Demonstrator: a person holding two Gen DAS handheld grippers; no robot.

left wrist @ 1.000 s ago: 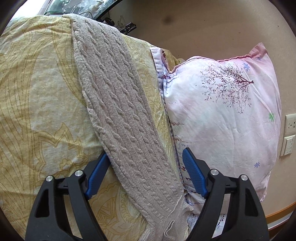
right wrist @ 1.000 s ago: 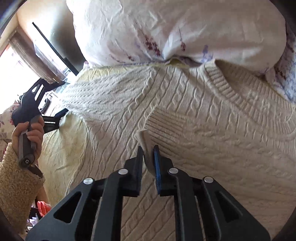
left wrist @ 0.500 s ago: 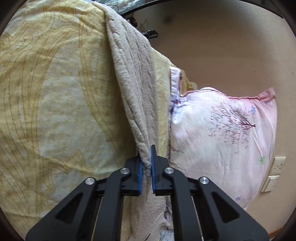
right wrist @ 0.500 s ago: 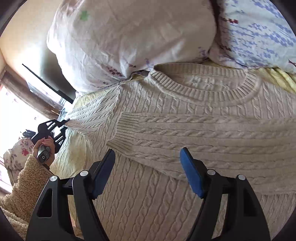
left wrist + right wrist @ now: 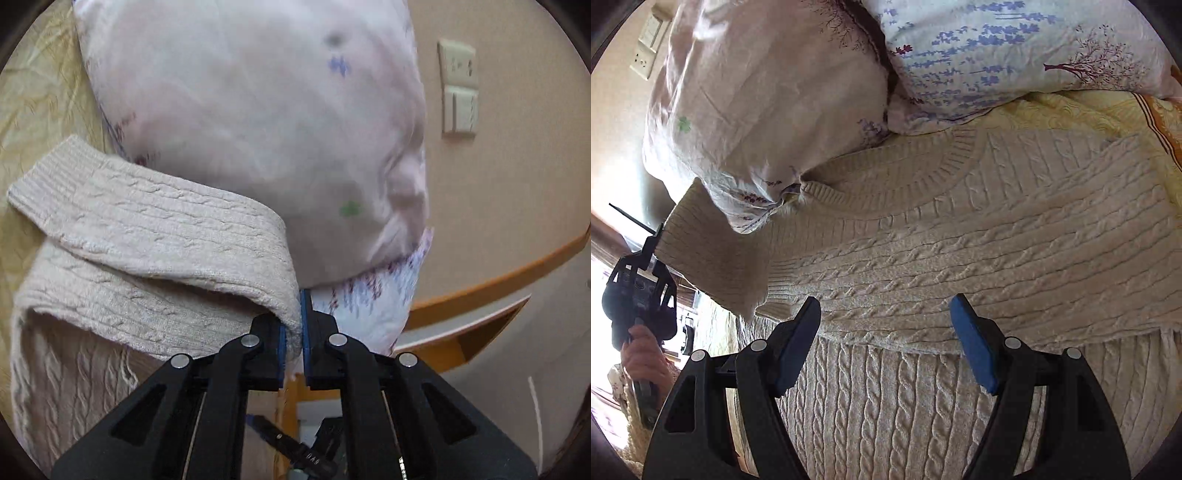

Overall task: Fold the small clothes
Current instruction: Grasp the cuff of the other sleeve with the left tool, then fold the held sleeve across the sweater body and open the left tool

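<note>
my left gripper (image 5: 293,332) is pinched tight on the cream cable-knit sweater (image 5: 960,266), gripping the folded edge of its left sleeve (image 5: 155,236) so i can carry that sleeve across the body. the sleeve hangs lifted from the pinch, its ribbed cuff (image 5: 48,173) out to the left in the left wrist view, close against the pink floral pillow (image 5: 258,129). my right gripper (image 5: 886,339) is spread wide and holds nothing; it hovers above the other sleeve (image 5: 997,258), which already lies flat across the chest, so i judge that side is done and the open jaws are just clear of it. the sweater lies spread on the bed, on a yellow patterned bedsheet (image 5: 1071,107), collar (image 5: 905,173) up against the two pillows; the lavender-print pillow (image 5: 1015,55) sits just beside the pink one. in the right wrist view my left hand (image 5: 642,362) shows at the bed's edge with the sleeve draped up to it. next step as i read it: lay this sleeve over the first, then fold the body. risk: the sleeve snagging under the pillow corner.
</note>
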